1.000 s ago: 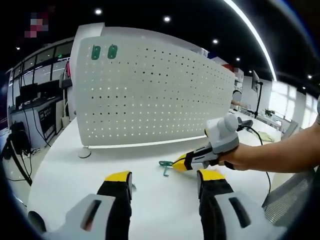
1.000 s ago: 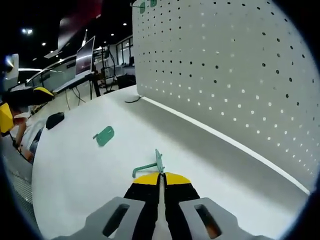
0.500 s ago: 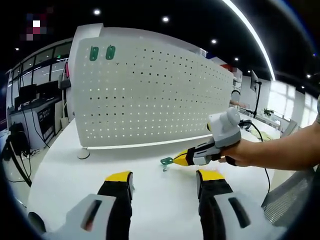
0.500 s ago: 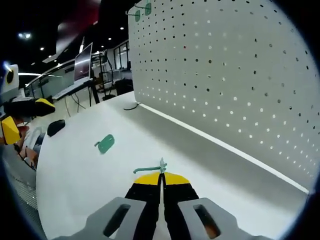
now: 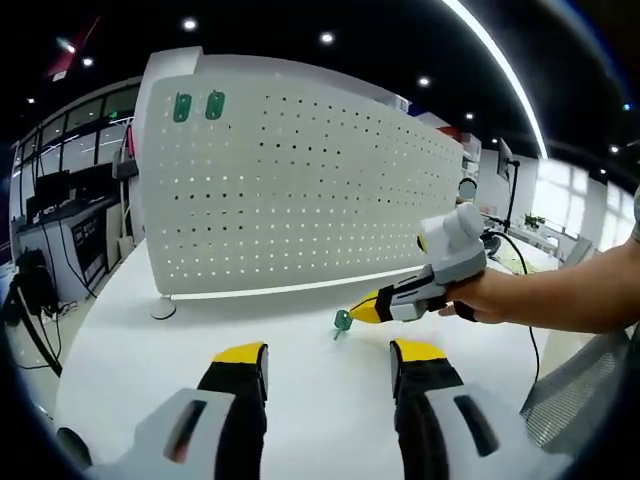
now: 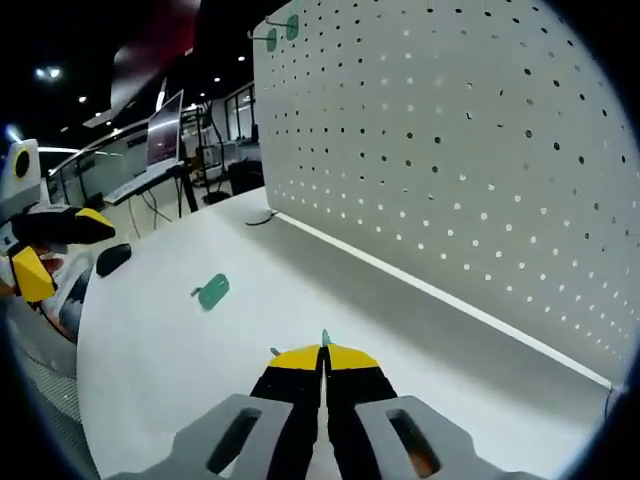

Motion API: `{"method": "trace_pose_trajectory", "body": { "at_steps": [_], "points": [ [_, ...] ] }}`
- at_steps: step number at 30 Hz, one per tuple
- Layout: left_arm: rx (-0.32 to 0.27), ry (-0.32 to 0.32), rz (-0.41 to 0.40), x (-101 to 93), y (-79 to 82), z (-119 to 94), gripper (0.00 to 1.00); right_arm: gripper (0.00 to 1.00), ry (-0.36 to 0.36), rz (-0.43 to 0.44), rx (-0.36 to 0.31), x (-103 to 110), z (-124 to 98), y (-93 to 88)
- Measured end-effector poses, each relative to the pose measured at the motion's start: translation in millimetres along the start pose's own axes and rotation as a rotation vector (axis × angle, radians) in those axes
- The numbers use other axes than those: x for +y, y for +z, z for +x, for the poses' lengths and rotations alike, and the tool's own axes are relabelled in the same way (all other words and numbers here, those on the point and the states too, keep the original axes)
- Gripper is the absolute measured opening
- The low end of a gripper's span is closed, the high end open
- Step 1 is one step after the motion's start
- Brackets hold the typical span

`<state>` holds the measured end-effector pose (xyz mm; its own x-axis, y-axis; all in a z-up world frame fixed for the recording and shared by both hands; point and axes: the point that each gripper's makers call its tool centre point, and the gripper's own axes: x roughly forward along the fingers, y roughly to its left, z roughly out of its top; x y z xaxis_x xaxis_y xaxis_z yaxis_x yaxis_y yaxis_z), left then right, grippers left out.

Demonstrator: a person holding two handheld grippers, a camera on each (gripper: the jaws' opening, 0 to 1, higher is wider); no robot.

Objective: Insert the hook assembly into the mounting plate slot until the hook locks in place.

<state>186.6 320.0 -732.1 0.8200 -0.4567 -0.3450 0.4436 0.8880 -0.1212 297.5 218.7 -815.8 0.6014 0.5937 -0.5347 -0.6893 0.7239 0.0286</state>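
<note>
**Green hook pinched in the right gripper above the counter**

The green hook (image 5: 343,320) is sitting in the tips of the right gripper (image 5: 372,309), lifted just off the white counter (image 5: 300,370); in the right gripper view only a sliver of the hook (image 6: 325,337) is poking out past the yellow tips. The right gripper (image 6: 324,357) is pinching it with fingers pressed together. A flat green plate (image 6: 212,292) is lying on the counter (image 6: 160,340) at about 10 o'clock from those tips, well apart. The left gripper (image 5: 328,362) is hovering with fingers spread wide, holding nothing. Behind, a white pegboard (image 5: 300,190) is standing upright, two green plates (image 5: 198,106) mounted at its top corner.
</note>
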Motion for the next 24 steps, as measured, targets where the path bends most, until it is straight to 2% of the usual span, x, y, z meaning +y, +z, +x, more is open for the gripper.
{"method": "trace_pose_trajectory", "body": {
  "at_steps": [5,11,17,19,24],
  "points": [
    [0.019,-0.027,0.035,-9.6,-3.6,5,0.5,0.0,-0.007,0.007,0.005,-3,-2,-1.2],
    [0.016,-0.047,0.089,-15.3,1.0,19,0.5,0.0,-0.003,0.032,0.006,-5,-4,-2.6],
    [0.01,-0.079,0.166,-23.1,5.3,39,0.48,0.0,-0.005,0.066,0.011,-11,-6,-2.7],
    [-0.001,-0.101,0.211,-27.3,8.3,48,0.47,0.0,0.001,0.108,0.004,-13,-7,-2.7],
    [0.01,-0.131,0.272,-31.7,2.4,73,0.46,0.0,0.0,0.146,0.002,-20,-8,-4.4]
  ]
}}
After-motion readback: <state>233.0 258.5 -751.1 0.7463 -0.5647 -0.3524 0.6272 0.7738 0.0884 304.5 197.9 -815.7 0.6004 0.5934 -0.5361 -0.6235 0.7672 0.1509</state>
